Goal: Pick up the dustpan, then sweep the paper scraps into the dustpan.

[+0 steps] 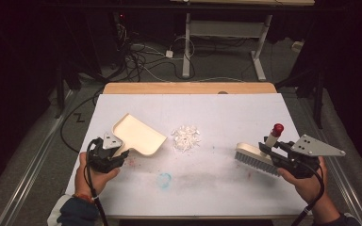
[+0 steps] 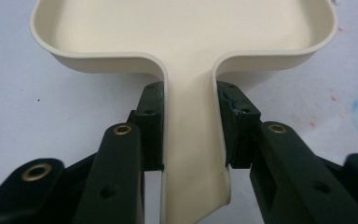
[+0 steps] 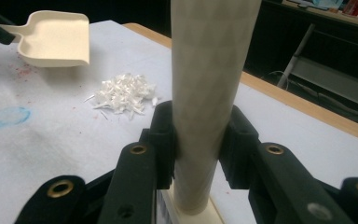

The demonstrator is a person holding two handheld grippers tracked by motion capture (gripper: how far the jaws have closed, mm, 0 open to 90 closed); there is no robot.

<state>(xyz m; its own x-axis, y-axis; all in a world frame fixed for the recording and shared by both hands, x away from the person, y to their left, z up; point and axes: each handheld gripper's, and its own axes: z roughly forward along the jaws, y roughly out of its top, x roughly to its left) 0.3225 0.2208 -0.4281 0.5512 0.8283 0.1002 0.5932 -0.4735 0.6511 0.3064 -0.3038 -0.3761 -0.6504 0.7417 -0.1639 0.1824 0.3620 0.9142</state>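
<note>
High view: both tools are picked up, sweeping not started. Left gripper (image 1: 115, 153) is clamped on the handle of the cream dustpan (image 1: 139, 135); the pan sits left of centre on the white desk (image 1: 226, 188), mouth facing right toward the pile. Paper scraps (image 1: 186, 137) lie in one compact heap mid-desk, just right of the pan's lip but not touching it. None visible inside the pan. Right gripper (image 1: 269, 151) holds the brush (image 1: 257, 158) by its handle, red cap on the handle end pointing up and away, bristles down near the desk, well right of the scraps. Both hands come in from the near edge, left low at the left side, right at the right side with the grey plate on top. A blue ring mark and faint red smudges show on the desk surface.

Left gripper view: jaws closed on the dustpan (image 2: 182, 28) handle, pads pressing both sides of the neck. Pan tray ahead, empty as far as can be seen.

Right gripper view: jaws clenched on the brush (image 3: 207, 93) handle, which stands upright between the pads. Scraps (image 3: 123, 93) lie ahead left, dustpan (image 3: 56, 39) beyond them, desk edge to the right.

Judgement: grasping done; remaining is to bring brush to the pile, sweep it into the pan, lift away.
</note>
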